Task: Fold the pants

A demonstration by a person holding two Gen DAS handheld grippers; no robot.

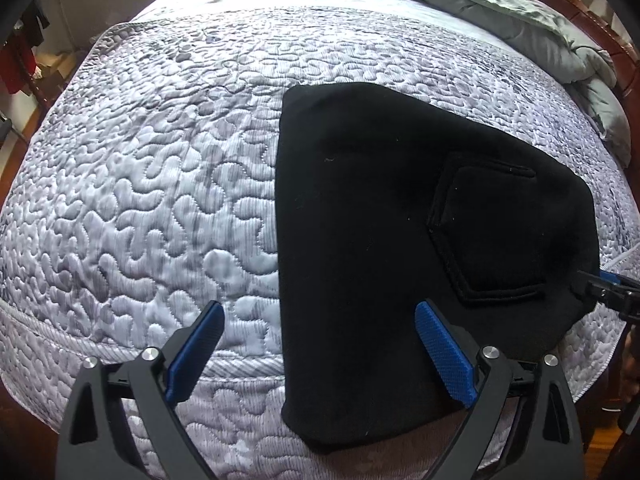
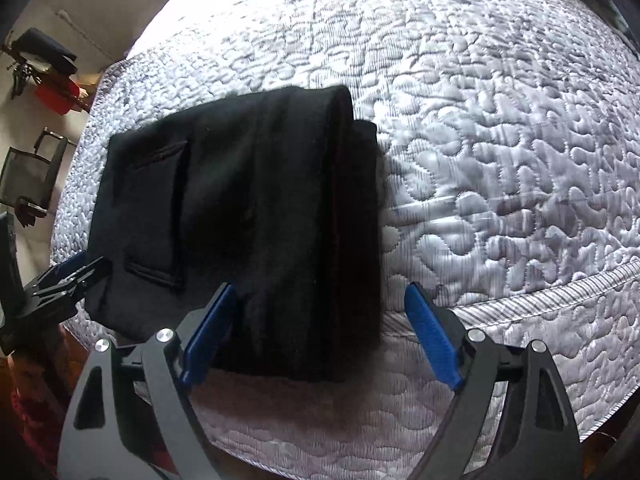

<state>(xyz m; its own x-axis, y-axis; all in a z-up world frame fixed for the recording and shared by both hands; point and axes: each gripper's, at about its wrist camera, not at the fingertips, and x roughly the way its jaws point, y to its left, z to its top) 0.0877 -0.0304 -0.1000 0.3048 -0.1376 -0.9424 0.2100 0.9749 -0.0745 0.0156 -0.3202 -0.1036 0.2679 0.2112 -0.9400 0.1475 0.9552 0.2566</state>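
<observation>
Both tongs, left tongs and right tongs, are hanging wide open, holding nothing. Black folded pants are lying on the bed, near its edge.

Pants: matt black cloth, soft fleecy knit, stitched pocket w/ raised seam. Mattress: quilted fabric, slight satin sheen, puffy squiggle stitching, ribbed corded edge. Left gripper & right gripper: matt dark grey plastic arms, shiny metal screws, blue pads w/ rough knurled texture. Comforter: grey matt cloth, crumpled.
</observation>
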